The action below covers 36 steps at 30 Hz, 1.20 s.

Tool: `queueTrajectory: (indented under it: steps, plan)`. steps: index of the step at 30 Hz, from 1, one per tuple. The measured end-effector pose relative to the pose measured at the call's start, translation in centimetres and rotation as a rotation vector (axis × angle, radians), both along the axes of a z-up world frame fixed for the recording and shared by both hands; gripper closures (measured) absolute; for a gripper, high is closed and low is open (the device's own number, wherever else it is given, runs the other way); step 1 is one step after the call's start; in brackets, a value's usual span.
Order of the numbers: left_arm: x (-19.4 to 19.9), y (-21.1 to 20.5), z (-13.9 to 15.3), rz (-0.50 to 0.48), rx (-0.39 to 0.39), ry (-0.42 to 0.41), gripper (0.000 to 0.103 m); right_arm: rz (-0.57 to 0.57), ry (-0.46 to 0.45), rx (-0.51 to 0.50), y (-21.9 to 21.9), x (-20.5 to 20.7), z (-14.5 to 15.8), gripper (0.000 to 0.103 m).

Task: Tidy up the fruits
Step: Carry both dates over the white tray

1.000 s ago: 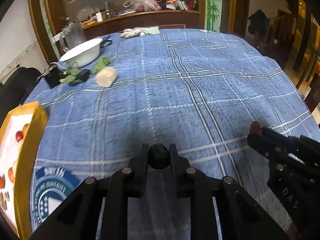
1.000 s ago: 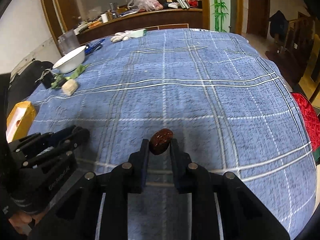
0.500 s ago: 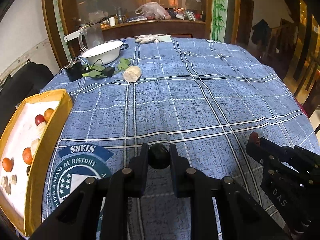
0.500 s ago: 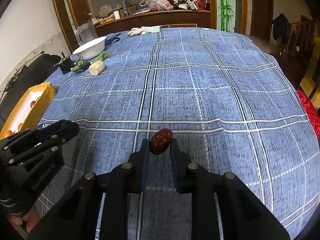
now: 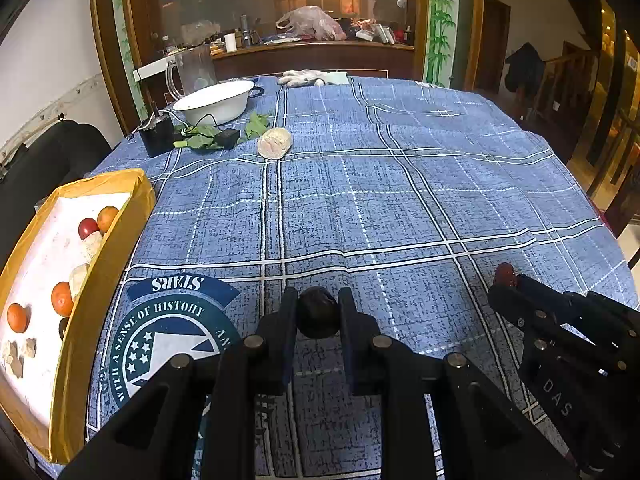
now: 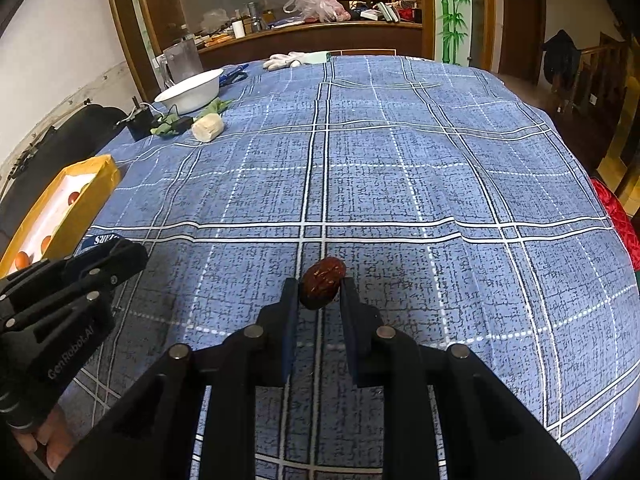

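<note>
My left gripper (image 5: 318, 312) is shut on a dark round fruit (image 5: 318, 317) and holds it above the blue plaid tablecloth. My right gripper (image 6: 320, 292) is shut on a wrinkled red-brown date (image 6: 322, 282); that date also shows in the left wrist view (image 5: 504, 273). A yellow box (image 5: 108, 248) with a white inside lies at the left table edge. It holds several oranges (image 5: 62, 298), a red fruit (image 5: 88, 227) and pale pieces. The box also shows in the right wrist view (image 6: 86, 200). The left gripper shows at the lower left of the right wrist view (image 6: 138, 256).
At the far left of the table stand a white bowl (image 5: 216, 100), a clear jug (image 5: 192, 70), a black device (image 5: 156, 138), green leaves (image 5: 204, 136) and a pale vegetable piece (image 5: 274, 143). White gloves (image 5: 306, 77) lie at the far edge. A dark chair (image 5: 40, 160) stands left.
Both grippers have pulled back and turned left, fruits still held. The yellow box has come further into the left wrist view.
</note>
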<state>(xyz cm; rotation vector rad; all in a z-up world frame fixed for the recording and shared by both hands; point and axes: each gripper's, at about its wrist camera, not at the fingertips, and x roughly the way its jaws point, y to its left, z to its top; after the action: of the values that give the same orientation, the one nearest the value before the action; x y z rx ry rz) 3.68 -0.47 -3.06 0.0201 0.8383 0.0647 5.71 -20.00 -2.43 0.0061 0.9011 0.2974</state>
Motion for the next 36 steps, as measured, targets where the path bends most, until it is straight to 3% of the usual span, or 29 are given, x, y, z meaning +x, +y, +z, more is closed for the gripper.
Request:
queueTrajectory:
  steps: [36]
  plan:
    - [-1.3, 2.3, 1.0, 0.048, 0.002, -0.02, 0.085, 0.039, -0.043, -0.005, 1.5, -1.5, 2.0, 0.081]
